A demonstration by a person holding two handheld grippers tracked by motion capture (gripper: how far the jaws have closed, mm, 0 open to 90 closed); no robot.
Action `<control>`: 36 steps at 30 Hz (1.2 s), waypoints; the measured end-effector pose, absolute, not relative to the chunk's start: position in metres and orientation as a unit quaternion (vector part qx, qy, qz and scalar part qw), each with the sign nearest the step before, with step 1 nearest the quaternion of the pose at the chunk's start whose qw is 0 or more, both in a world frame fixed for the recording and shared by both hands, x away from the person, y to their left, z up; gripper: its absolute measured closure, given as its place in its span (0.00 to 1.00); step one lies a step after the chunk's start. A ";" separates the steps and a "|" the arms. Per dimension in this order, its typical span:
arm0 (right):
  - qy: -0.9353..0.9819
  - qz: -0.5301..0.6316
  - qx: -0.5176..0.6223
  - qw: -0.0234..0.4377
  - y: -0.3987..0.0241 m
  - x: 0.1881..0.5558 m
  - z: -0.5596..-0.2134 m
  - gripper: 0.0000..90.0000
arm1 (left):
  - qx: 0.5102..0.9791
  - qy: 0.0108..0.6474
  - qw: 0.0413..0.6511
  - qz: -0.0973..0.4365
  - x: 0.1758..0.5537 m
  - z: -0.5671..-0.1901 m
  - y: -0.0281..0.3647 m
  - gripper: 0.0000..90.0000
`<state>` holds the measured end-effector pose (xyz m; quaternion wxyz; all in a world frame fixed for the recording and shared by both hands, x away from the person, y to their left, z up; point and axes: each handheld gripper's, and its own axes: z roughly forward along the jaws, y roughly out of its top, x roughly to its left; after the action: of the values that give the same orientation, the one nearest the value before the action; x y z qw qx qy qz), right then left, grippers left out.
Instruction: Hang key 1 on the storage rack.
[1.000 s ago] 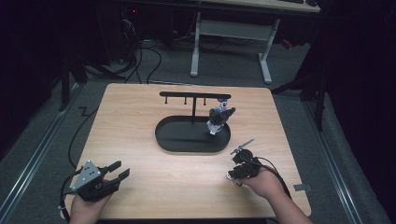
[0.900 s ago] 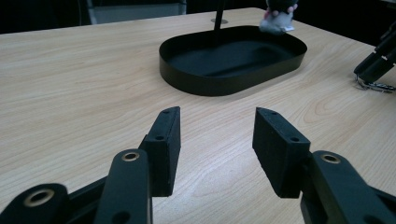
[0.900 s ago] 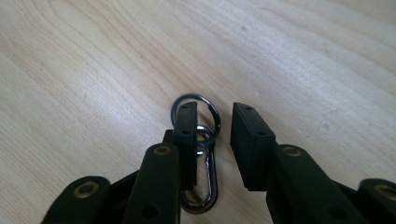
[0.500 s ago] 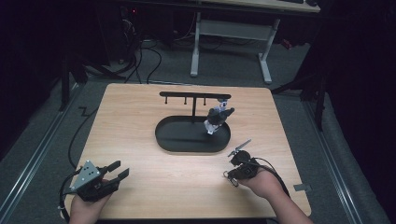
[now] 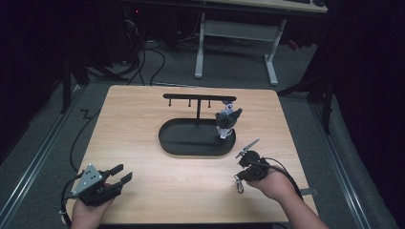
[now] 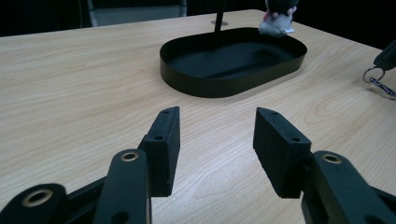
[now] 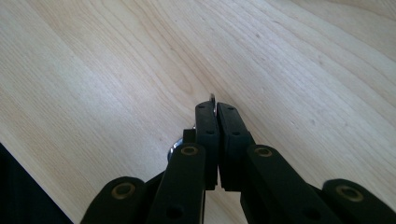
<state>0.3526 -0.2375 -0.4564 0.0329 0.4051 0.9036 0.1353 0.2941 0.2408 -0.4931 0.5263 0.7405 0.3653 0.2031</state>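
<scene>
My right gripper (image 5: 241, 174) is over the table's front right, angled down at the wood. Its jaws are shut on a thin metal key ring (image 7: 212, 98), and the ring with its clasp (image 5: 237, 184) dangles just above the tabletop. The ring appears at the far right of the left gripper view (image 6: 376, 80). My left gripper (image 5: 123, 172) rests at the front left, open, with nothing between its pads (image 6: 168, 135). A small grey plush keychain (image 5: 226, 121) hangs at the right end of a black T-shaped hook stand (image 5: 198, 101).
The stand rises from a black oval tray (image 5: 191, 150) at the table's centre, seen ahead in the left gripper view (image 6: 210, 85). Bare wood lies between the tray and both grippers. Cables trail off the table's left edge.
The right gripper has shifted slightly with the key ring in its jaws. The left gripper has stayed put.
</scene>
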 end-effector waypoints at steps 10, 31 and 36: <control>0.905 0.119 0.408 0.029 -0.237 0.353 -0.463 0.99 | 0.740 0.365 0.527 0.203 0.294 -0.493 0.241 0.58; 0.919 0.080 0.385 0.027 -0.229 0.350 -0.475 0.99 | 0.739 0.367 0.528 0.203 0.294 -0.493 0.242 0.58; 0.917 0.085 0.388 0.026 -0.230 0.354 -0.454 0.99 | 0.739 0.365 0.528 0.203 0.294 -0.493 0.242 0.58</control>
<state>0.3537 -0.2298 -0.4537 0.0255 0.3884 0.9172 0.0846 0.2936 0.2419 -0.4928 0.5281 0.7390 0.3655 0.2034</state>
